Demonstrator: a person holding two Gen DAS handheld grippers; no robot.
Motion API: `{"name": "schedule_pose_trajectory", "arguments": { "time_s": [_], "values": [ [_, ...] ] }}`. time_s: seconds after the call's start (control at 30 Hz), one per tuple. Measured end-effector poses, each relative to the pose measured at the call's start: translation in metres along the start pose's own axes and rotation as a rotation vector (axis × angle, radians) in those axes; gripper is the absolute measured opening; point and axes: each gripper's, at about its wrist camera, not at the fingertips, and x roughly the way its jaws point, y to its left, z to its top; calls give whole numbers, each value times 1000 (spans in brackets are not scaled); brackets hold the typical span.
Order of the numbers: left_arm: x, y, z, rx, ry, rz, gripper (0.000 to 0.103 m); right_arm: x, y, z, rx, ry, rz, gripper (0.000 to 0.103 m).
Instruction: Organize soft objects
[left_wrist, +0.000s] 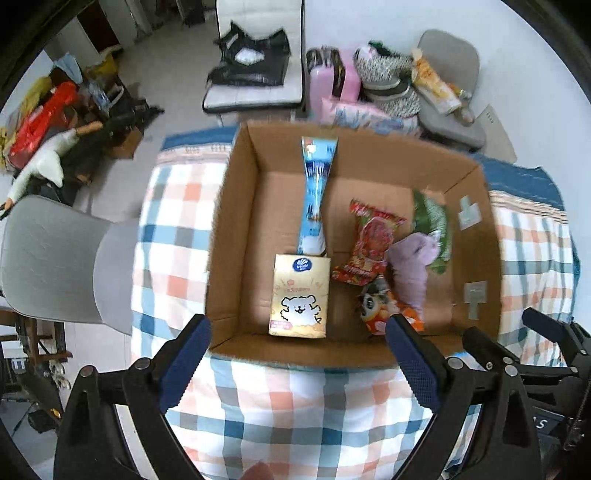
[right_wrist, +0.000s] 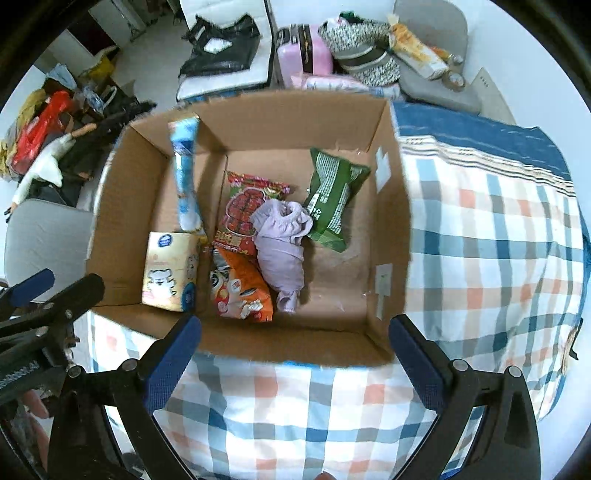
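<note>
An open cardboard box (left_wrist: 236, 221) (right_wrist: 391, 206) stands on a checked cloth. Inside lie a gold tissue pack (left_wrist: 299, 297) (right_wrist: 171, 271), a tall blue pack (left_wrist: 316, 195) (right_wrist: 184, 173) leaning on the far wall, a red snack bag (left_wrist: 369, 243) (right_wrist: 243, 210), a green bag (left_wrist: 434, 225) (right_wrist: 332, 192), an orange bag (left_wrist: 380, 308) (right_wrist: 240, 291) and a lilac cloth (left_wrist: 412, 269) (right_wrist: 282, 243). My left gripper (left_wrist: 299, 365) and right gripper (right_wrist: 295, 365) are both open and empty, just above the box's near edge.
The checked cloth (left_wrist: 295, 417) (right_wrist: 480, 240) covers the surface around the box. A grey chair (left_wrist: 55, 262) stands at the left. Beyond are a white chair with a black bag (left_wrist: 255, 62), a pink case (left_wrist: 332, 81) and floor clutter (left_wrist: 55, 122).
</note>
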Motion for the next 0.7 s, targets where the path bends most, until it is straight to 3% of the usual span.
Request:
{"name": "schedule_pose_trajectory", "arguments": {
  "time_s": [0.3,0.7],
  "values": [
    [-101,-10,-31,21,-178,-14,97,-95,-1,-43,-2,-155,20,103],
    [-175,-21,-74,39,-287,-7,96,-197,4,-90,-14,-330,-8,103]
  ]
}}
